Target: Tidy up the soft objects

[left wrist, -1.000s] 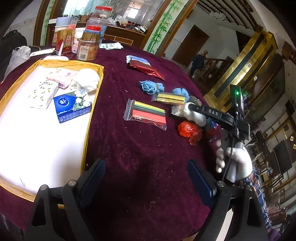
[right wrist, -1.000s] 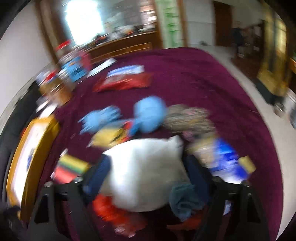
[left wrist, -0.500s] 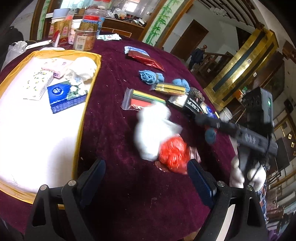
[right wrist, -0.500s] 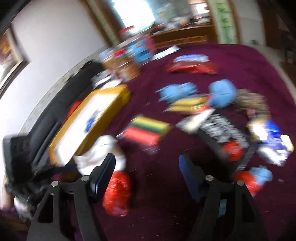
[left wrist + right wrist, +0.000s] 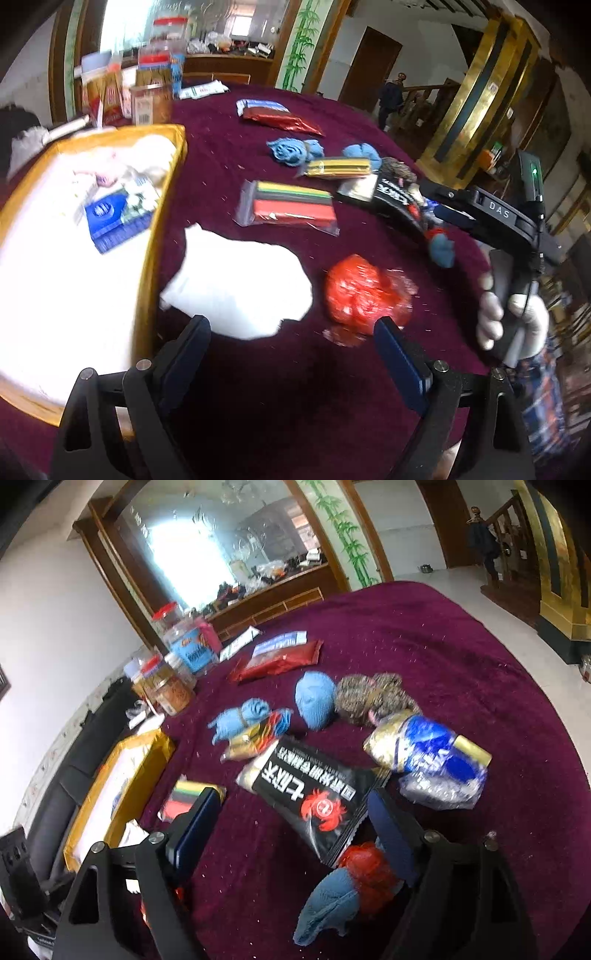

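A white soft pouch point(image 5: 240, 288) lies on the purple tablecloth beside the yellow-rimmed tray point(image 5: 162, 206), just ahead of my open, empty left gripper point(image 5: 291, 354). A red crinkly bag point(image 5: 364, 295) lies to its right. My right gripper point(image 5: 291, 819) is open and empty over a black snack packet point(image 5: 306, 794); it also shows at the right of the left wrist view point(image 5: 480, 218). Blue rolled cloths point(image 5: 314, 699) and a blue-and-red soft bundle point(image 5: 347, 886) lie near it.
The tray holds tissue packs point(image 5: 118, 218) and white soft items. A striped packet point(image 5: 291, 206), a gold packet point(image 5: 340, 168), a red packet point(image 5: 280, 120) and a shiny blue bag point(image 5: 432, 760) lie on the cloth. Jars point(image 5: 173, 679) stand at the back.
The right gripper carried the white pouch leftward, let it go near the tray, and swung back right over the black packet. The left gripper edged toward the pouch.
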Demonstrator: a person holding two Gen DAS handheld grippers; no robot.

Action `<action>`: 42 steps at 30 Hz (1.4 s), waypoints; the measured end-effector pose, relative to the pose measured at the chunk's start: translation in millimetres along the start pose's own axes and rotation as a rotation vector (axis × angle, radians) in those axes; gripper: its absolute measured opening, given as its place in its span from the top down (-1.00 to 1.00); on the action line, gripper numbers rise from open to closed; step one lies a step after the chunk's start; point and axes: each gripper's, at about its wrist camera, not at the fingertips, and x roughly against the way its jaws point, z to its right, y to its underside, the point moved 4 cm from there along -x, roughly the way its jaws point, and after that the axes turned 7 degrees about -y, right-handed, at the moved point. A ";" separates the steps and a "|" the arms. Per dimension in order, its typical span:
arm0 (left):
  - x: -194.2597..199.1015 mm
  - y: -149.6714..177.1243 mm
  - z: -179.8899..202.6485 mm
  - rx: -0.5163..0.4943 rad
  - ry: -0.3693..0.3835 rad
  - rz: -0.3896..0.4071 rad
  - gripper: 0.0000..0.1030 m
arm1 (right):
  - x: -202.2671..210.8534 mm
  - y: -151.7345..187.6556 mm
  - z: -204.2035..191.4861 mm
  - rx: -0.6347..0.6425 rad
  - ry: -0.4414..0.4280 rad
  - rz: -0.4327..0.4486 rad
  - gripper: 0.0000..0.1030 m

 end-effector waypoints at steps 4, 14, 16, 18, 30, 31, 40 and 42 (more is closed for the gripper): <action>-4.5 -3.5 1.7 -0.072 -0.046 0.024 -0.79 | -7.9 6.4 -15.7 0.070 0.024 -0.027 -0.58; -50.1 -17.5 6.5 -0.311 -0.193 -0.054 -0.74 | -18.2 15.6 -30.4 0.165 0.070 -0.065 -0.59; -57.3 -16.4 8.6 -0.310 -0.169 -0.066 -0.41 | -19.8 15.9 -29.2 0.160 0.071 -0.073 -0.59; -60.2 -17.0 12.1 -0.324 -0.171 -0.050 -0.07 | -22.7 16.9 -27.4 0.154 0.075 -0.086 -0.59; -8.7 -27.3 -39.6 -0.062 -0.022 0.063 0.63 | -28.5 34.4 -68.6 0.283 0.123 -0.122 -0.59; -0.9 -26.2 -41.9 -0.053 0.006 0.079 0.63 | -28.4 36.4 -77.5 0.307 0.127 -0.124 -0.59; 63.8 -31.8 -87.8 0.082 0.077 0.219 0.63 | -62.6 70.0 -135.0 0.395 0.073 -0.296 -0.59; 72.5 -37.1 -111.8 0.114 0.017 0.236 0.63 | -70.2 79.6 -143.6 0.445 0.109 -0.325 -0.57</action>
